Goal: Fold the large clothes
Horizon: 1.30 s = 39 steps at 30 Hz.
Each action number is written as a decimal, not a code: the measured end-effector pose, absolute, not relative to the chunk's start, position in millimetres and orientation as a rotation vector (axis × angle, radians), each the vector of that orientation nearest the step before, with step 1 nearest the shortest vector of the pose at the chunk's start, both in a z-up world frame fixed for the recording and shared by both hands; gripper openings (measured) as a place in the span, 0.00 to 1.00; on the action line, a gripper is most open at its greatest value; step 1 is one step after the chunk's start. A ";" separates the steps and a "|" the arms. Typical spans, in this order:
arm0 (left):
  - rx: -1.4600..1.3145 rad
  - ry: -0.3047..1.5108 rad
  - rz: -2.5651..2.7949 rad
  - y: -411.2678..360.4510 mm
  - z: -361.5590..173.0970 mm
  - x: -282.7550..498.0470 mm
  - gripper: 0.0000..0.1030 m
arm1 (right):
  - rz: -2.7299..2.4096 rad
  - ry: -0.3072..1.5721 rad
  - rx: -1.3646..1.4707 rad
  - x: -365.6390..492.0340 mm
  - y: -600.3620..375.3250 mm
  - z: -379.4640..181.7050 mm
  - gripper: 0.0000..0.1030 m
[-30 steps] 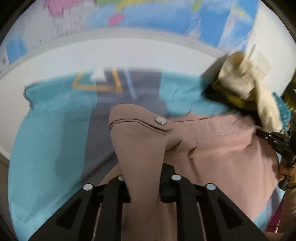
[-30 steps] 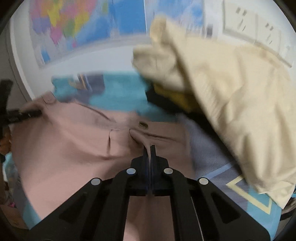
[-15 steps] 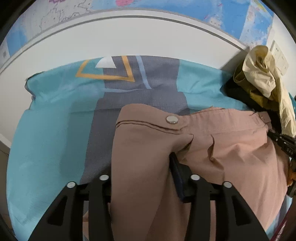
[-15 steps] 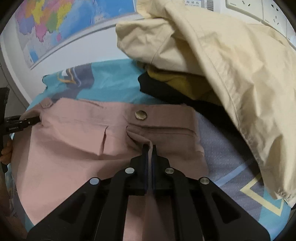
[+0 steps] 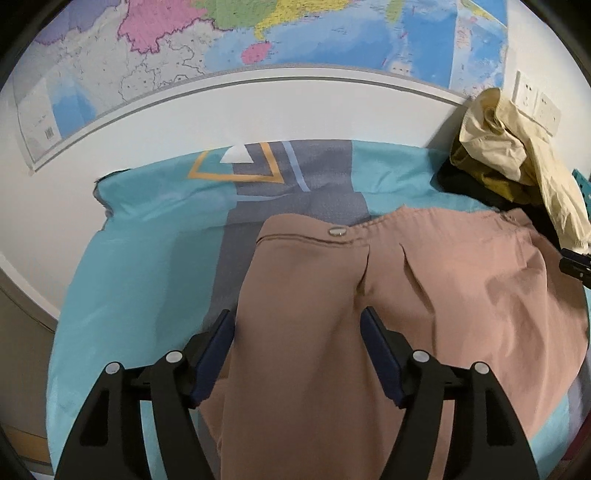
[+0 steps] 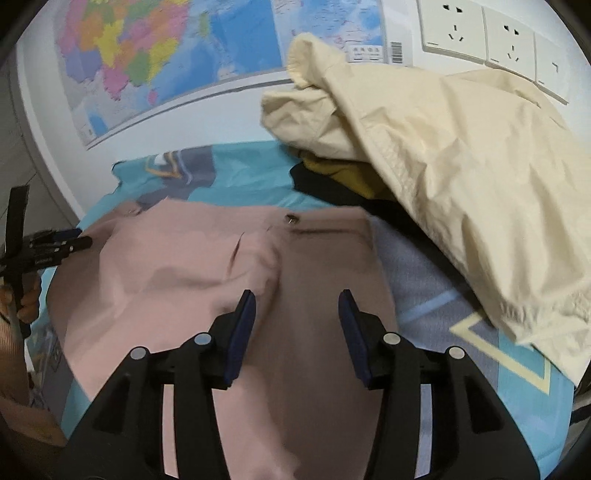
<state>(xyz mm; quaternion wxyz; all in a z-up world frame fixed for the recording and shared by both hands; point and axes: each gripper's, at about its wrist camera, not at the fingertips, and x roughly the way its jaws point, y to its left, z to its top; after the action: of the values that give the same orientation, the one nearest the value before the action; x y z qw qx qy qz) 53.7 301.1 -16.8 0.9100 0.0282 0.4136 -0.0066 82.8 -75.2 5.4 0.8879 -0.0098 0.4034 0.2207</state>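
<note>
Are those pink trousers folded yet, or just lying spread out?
Spread out, not folded. The pink trousers lie flat on the blue bedsheet, waistband and metal button showing. Both grippers, left gripper and right gripper, are open.

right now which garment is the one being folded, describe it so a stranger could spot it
Start at the wall map, then drop to the teal and grey sheet spread below it. The pink trousers lie flat there, waistband toward the wall, between both open grippers. Unlike the crumpled cream jacket heaped beside them, they are smoothed out and carry a single metal waist button.
</note>
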 end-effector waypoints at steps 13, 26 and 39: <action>0.034 0.903 0.006 309.9 -39.7 43.8 0.66 | 0.430 0.867 0.033 80.1 -82.0 -7.9 0.50; 0.019 0.889 0.040 316.0 -37.1 15.5 0.69 | 0.460 0.879 0.064 41.2 -101.9 -12.6 0.53; -0.046 0.919 0.053 321.6 -50.1 8.6 0.73 | 0.467 0.871 0.127 27.7 -104.8 -15.1 0.56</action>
<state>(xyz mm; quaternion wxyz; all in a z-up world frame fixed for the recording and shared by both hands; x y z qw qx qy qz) 8.6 321.6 -50.1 0.8956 -0.0220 0.4436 0.0255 27.7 -104.8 -15.1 0.8785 0.0608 0.4175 0.2240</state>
